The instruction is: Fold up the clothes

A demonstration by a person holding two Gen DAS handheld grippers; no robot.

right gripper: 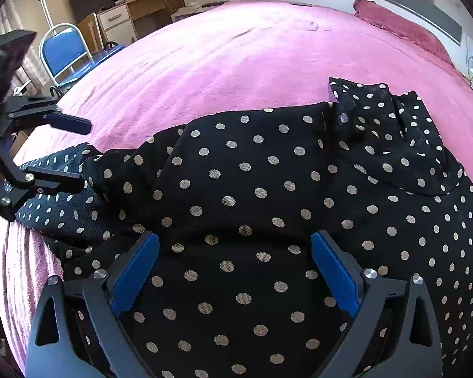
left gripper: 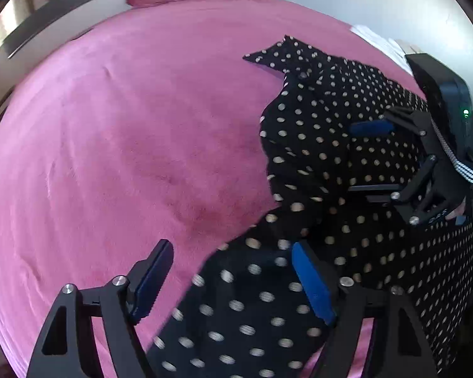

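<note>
Both wrist views close, low over the bed (left gripper: 110,126) — facing inward, sharing the dotted garment (right gripper: 252,189)

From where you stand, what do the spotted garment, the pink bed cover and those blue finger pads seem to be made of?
The spotted garment looks like thin woven fabric, matte black with pale dots; it creases softly. The pink bed cover seems plush fleece or velvet, with brushed streaks in its nap. The blue finger pads look like rubber or soft matte plastic, though I can't be sure.

I'm working in a home bedroom: a wide bed (right gripper: 236,56) under a pink plush blanket, a matching pillow (right gripper: 400,26) at its far end, and off to the far left a blue folding chair (right gripper: 64,52) beside a wooden desk (right gripper: 154,6) with white drawers.
</note>
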